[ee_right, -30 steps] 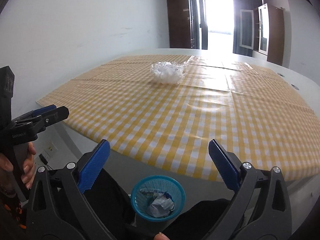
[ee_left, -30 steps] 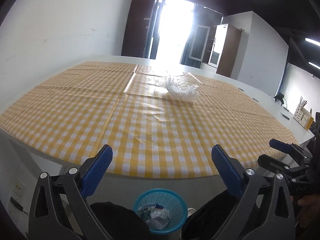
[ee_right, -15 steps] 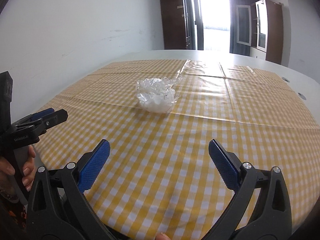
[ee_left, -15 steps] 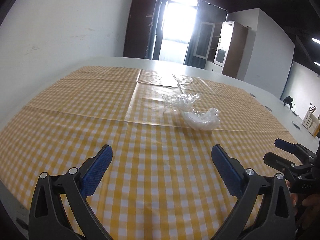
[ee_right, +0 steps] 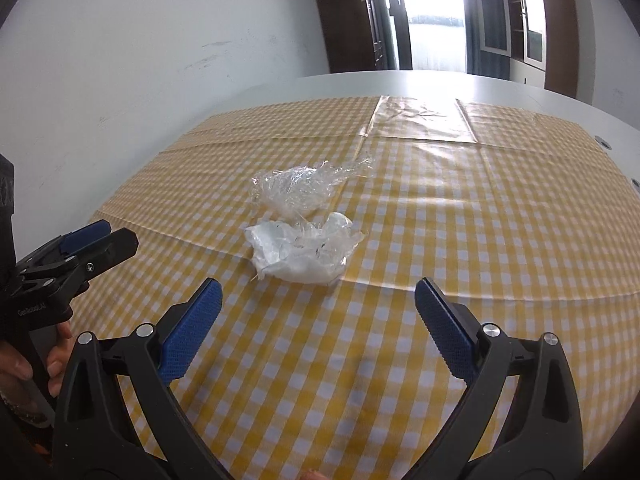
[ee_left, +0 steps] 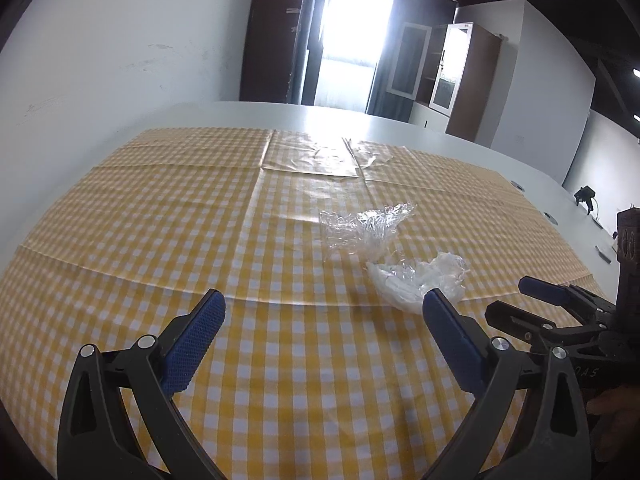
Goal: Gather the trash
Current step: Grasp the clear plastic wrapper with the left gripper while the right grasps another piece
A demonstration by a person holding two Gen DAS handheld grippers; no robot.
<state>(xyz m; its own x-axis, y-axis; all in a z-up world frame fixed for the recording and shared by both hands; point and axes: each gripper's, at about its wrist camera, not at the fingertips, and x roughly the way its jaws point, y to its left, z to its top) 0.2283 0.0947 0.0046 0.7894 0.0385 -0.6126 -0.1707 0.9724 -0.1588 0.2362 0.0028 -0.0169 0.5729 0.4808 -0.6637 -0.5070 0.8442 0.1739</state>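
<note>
— White walls and a bright doorway (ee_left: 352,40) stand behind a pale table (ee_left: 460,140); how much of it does the cloth cover?

— Most of the near part. A yellow checked tablecloth (ee_left: 160,220) lies flat, with bare table showing past its far edge and along the right side.

— Where is the trash?

— Two pieces lie on the cloth, just beside each other. One is a crumpled clear wrap (ee_right: 298,186); the nearer is a whitish plastic wad (ee_right: 304,252).

— And the grippers?

— The right gripper (ee_right: 316,308) hangs above the cloth with its blue fingers (ee_right: 192,328) spread wide, nothing between them; the wad lies just ahead of the gap. The left gripper (ee_left: 320,320) is likewise spread wide and empty, with the wad off by its right finger.

— Room to move?

— Open checked cloth lies left of the trash and between it and both grippers. In the left wrist view the right gripper sits close at the right edge.
</note>
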